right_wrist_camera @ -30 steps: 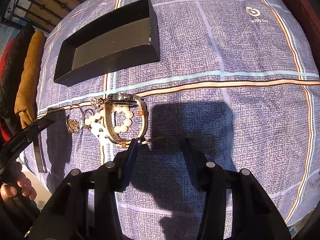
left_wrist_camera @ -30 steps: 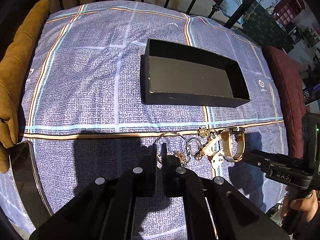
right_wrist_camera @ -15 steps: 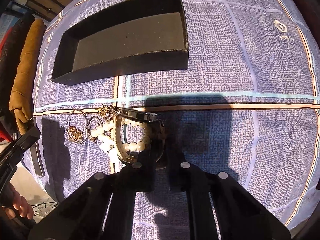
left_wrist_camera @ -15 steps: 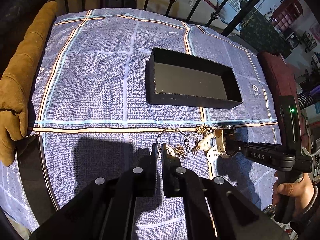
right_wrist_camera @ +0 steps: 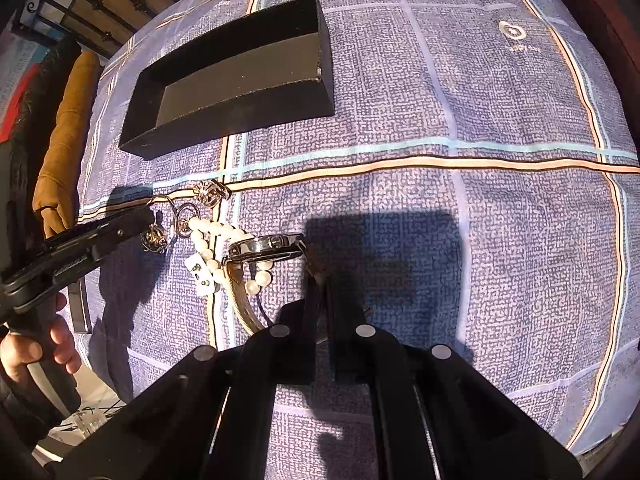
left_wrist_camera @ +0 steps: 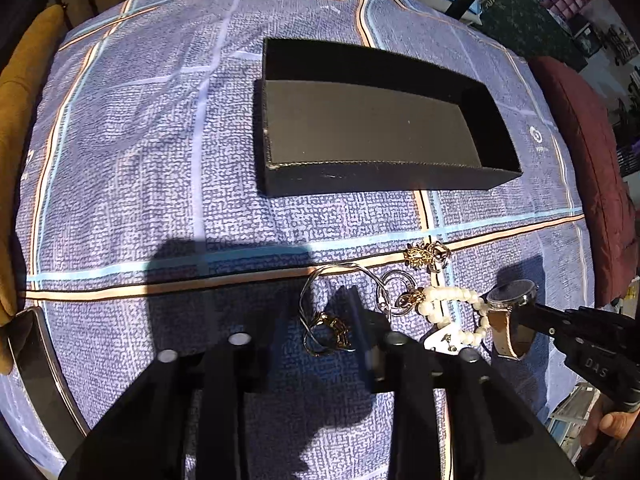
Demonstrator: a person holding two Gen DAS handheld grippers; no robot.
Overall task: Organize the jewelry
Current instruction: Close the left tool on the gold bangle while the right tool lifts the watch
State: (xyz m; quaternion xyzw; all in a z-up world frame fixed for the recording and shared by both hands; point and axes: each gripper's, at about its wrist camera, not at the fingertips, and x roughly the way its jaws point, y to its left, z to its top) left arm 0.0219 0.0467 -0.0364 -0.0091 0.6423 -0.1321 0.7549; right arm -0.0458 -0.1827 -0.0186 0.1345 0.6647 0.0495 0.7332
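1. Your left gripper (left_wrist_camera: 320, 332) hangs over the left end of the jewelry pile, its jaws having just been opening. They now stand a small way apart, with the gold ring (left_wrist_camera: 334, 330) and its thin wire hoop (left_wrist_camera: 320, 280) lying between them on the cloth. The pads do not yet press on either, so nothing is held there.
2. To do this well, come straight down so both fingertips reach the cloth on either side of the ring before you close. I judge the hoop likely to slip or drag its neighbours along.
3. Just right of that lie the linked silver rings (left_wrist_camera: 394, 292), the pearl bracelet (left_wrist_camera: 448, 304) and a gold brooch (left_wrist_camera: 424, 254), all touching or tangled. Lift slowly and watch for trailing pieces.
4. Your right gripper (right_wrist_camera: 324, 292) is closed tight on the strap of the watch (right_wrist_camera: 268, 246), whose face stands tilted beside the pearls. The pearl loop appears to run under the strap; whether it is caught I cannot tell.
5. The black box (left_wrist_camera: 380, 128) sits empty, well apart beyond the striped line on the bedspread (left_wrist_camera: 160, 160). Carry the watch there once it comes free of the pearls.
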